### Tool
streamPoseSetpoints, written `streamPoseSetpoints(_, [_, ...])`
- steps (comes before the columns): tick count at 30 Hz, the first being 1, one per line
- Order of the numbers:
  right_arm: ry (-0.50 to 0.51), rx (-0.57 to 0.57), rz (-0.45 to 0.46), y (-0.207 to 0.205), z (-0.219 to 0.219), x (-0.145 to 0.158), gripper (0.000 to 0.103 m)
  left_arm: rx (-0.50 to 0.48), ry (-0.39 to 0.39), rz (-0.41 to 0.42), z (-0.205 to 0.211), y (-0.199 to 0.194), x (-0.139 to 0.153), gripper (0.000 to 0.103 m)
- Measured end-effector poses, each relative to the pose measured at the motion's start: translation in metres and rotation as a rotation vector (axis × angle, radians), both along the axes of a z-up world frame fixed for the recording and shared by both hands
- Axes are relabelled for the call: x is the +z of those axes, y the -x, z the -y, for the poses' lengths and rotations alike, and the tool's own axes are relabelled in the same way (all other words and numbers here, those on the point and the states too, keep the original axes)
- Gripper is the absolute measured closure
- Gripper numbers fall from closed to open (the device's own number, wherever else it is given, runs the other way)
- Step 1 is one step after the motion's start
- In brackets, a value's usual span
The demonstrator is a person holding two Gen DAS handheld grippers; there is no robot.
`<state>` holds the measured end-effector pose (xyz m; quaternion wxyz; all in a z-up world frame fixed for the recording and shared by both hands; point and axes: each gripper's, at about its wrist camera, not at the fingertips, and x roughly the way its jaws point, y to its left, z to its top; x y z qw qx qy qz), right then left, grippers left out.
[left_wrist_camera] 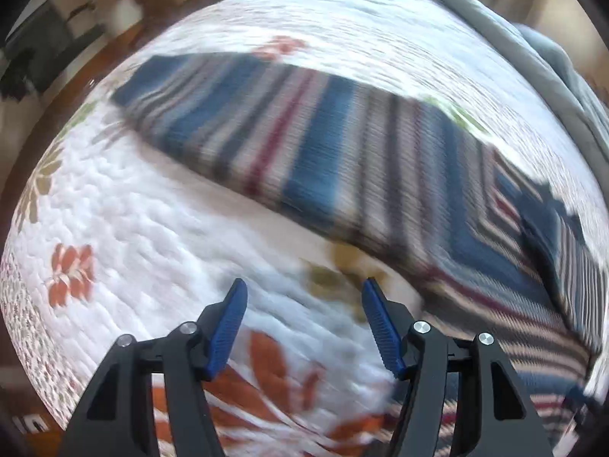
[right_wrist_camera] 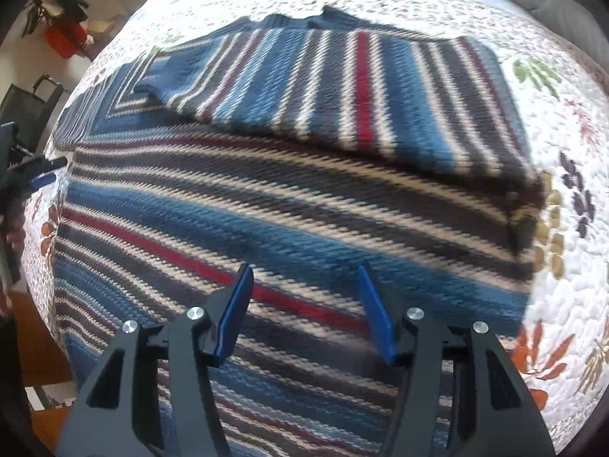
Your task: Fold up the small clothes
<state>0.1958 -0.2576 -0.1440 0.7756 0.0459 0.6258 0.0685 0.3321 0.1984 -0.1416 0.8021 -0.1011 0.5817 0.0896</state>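
A knitted sweater (left_wrist_camera: 304,144) with blue, dark, cream and red stripes lies flat on a white floral quilt (left_wrist_camera: 133,221). In the left wrist view, which is blurred, my left gripper (left_wrist_camera: 303,283) hangs open over bare quilt, just beside the sweater's near edge, with nothing between its blue pads. In the right wrist view the sweater (right_wrist_camera: 304,198) fills the middle, with one part (right_wrist_camera: 342,87) folded across its far side. My right gripper (right_wrist_camera: 304,268) stands open above the sweater's body, holding nothing. The left gripper (right_wrist_camera: 43,175) shows at that view's left edge.
The quilt (right_wrist_camera: 571,285) covers a bed whose edge curves round on the left, with wooden floor below. A grey blanket (left_wrist_camera: 552,57) lies along the far right. A red object (right_wrist_camera: 64,40) and a black chair (right_wrist_camera: 26,106) stand beyond the bed.
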Motion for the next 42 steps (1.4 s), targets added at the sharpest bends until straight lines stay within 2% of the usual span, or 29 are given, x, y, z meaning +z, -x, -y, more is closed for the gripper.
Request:
streamPoseSetpoints(6, [0.004, 0.008, -0.016, -0.004, -0.005, -0.015, 0.045, 0.169, 0.031, 0.073, -0.078, -0.042, 0.005, 0.04])
streamPoseSetpoints(11, [0.036, 0.039, -0.009, -0.012, -0.014, -0.023, 0.039, 0.274, 0.11, 0.112, -0.129, -0.077, -0.002, 0.04])
streamPoseSetpoints(13, [0.065, 0.065, 0.004, -0.013, -0.022, -0.027, 0.037, 0.315, 0.174, 0.124, -0.143, -0.087, -0.01, 0.04])
streamPoseSetpoints(16, [0.088, 0.099, 0.024, -0.012, -0.028, -0.03, 0.035, 0.417, 0.32, 0.144, -0.167, -0.092, -0.033, 0.039])
streamPoseSetpoints(18, [0.083, 0.108, 0.031, -0.012, -0.029, -0.031, 0.035, 0.465, 0.37, 0.17, -0.175, -0.092, -0.035, 0.039])
streamPoseSetpoints(20, [0.067, 0.106, 0.031, -0.012, -0.027, -0.032, 0.034, 0.49, 0.386, 0.213, -0.183, -0.095, -0.032, 0.039])
streamPoseSetpoints(22, [0.058, 0.106, 0.033, -0.012, -0.024, -0.033, 0.034, 0.491, 0.405, 0.226, -0.188, -0.1, -0.033, 0.039])
streamPoseSetpoints(24, [0.063, 0.111, 0.036, -0.013, -0.024, -0.035, 0.032, 0.489, 0.408, 0.198, -0.189, -0.108, -0.039, 0.041])
streamPoseSetpoints(26, [0.07, 0.116, 0.04, -0.013, -0.023, -0.037, 0.03, 0.472, 0.375, 0.189, -0.185, -0.114, -0.04, 0.054])
streamPoseSetpoints(29, [0.092, 0.125, 0.044, -0.015, -0.032, -0.039, 0.026, 0.449, 0.386, 0.183, -0.182, -0.117, -0.041, 0.089])
streamPoseSetpoints(32, [0.102, 0.126, 0.045, -0.018, -0.04, -0.041, 0.026, 0.457, 0.402, 0.194, -0.181, -0.114, -0.04, 0.09])
streamPoseSetpoints(35, [0.088, 0.118, 0.043, -0.02, -0.038, -0.042, 0.026, 0.448, 0.345, 0.237, -0.171, -0.109, -0.026, 0.091])
streamPoseSetpoints(39, [0.085, 0.116, 0.048, -0.019, -0.037, -0.039, 0.027, 0.267, 0.174, 0.306, -0.121, -0.112, 0.01, 0.091])
streamPoseSetpoints(42, [0.065, 0.106, 0.048, -0.017, -0.032, -0.036, 0.027, 0.11, 0.117, 0.354, -0.071, -0.109, 0.032, 0.091])
